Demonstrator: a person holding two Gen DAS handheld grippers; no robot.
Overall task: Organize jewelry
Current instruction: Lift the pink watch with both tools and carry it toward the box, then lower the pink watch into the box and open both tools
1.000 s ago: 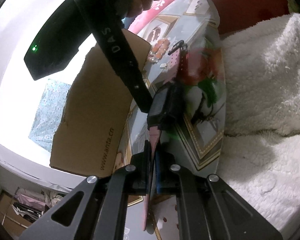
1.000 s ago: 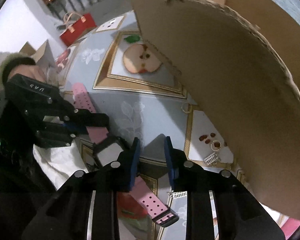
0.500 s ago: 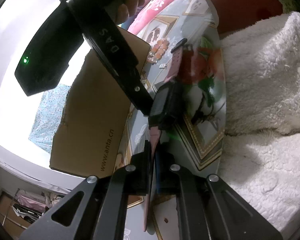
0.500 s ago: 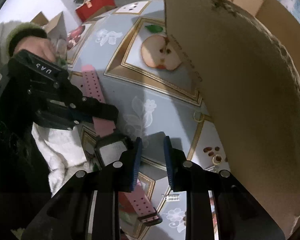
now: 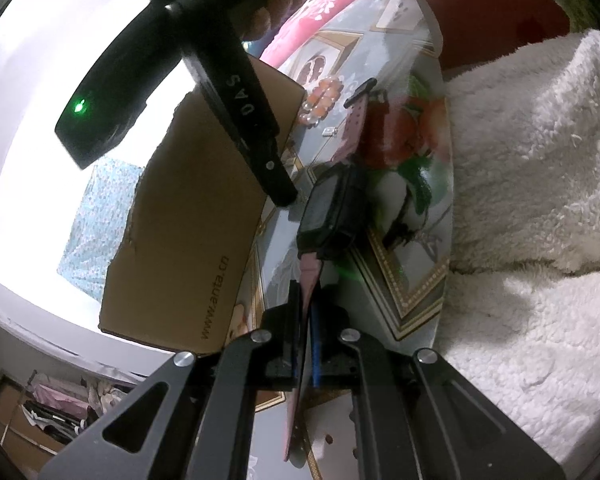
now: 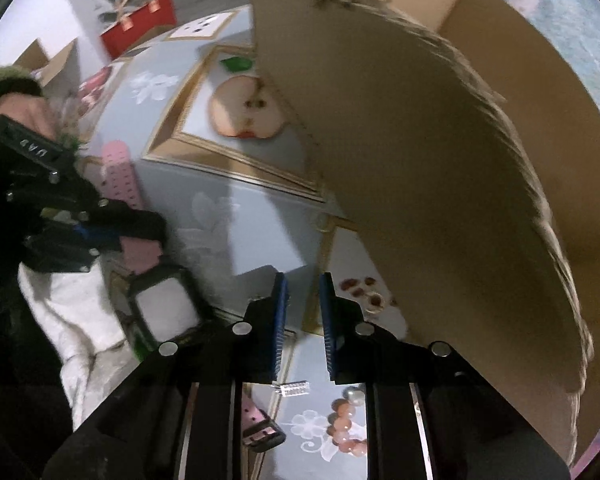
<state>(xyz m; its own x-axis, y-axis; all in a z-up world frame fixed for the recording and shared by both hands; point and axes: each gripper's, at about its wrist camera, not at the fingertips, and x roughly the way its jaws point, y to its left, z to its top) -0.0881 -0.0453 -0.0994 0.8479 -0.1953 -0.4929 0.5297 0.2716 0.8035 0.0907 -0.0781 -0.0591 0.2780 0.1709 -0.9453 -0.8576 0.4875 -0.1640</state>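
Left wrist: square black-cased watch point(image 5: 334, 210), perforated pink strap point(image 5: 356, 122).

Watch strap point(image 5: 354, 128): matt pink rubbery band, punched with holes.
Watch case point(image 5: 332, 212): dark plastic, glossy screen.
Tabletop point(image 6: 236, 216): smooth, glossy printed covering that reflects light.
Cardboard box point(image 5: 196, 216): matt brown paperboard; torn edge rough and fibrous.
Blanket point(image 5: 532, 184): white, fluffy fleece cloth.
Bead bracelet point(image 6: 342, 428): polished orange-pink beads.
Fingers point(image 6: 278, 320): ribbed blue pads on matt black plastic.
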